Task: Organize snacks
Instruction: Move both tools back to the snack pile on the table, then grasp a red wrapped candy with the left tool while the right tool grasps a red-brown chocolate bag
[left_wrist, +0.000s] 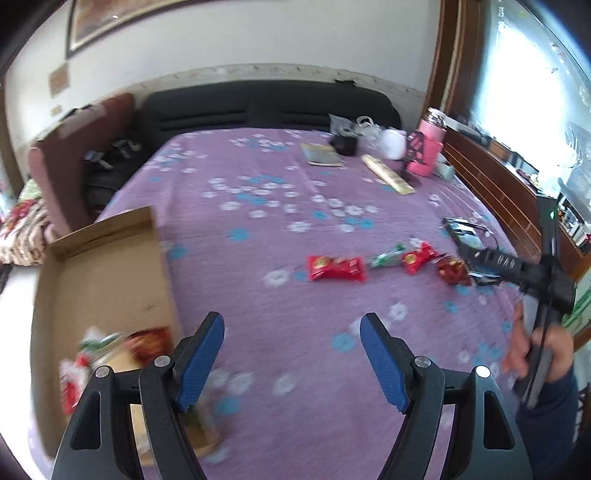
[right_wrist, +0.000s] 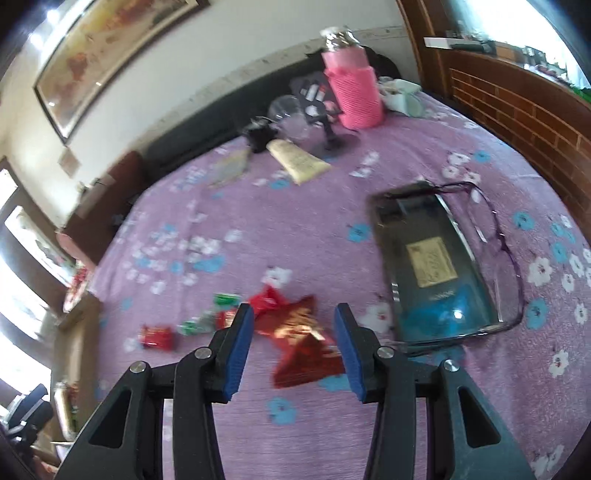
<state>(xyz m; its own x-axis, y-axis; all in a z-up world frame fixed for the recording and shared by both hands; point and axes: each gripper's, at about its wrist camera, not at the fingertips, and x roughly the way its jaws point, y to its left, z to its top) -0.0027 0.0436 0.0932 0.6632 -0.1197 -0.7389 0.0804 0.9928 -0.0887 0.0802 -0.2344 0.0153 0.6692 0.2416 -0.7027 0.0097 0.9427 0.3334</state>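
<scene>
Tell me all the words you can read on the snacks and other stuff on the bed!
None can be read.
Red snack packet: print too blurred.
Dark red foil packet: gold print, blurred.
Yellow label on the dark case: too small.
Right gripper: white marks on its body, unclear.

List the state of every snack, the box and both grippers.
cardboard box: open, snacks inside
left gripper: open, empty
right gripper: open, over the dark red packet, not gripping it
red packet: lying loose on the bedspread
green packet: lying loose beside it
</scene>
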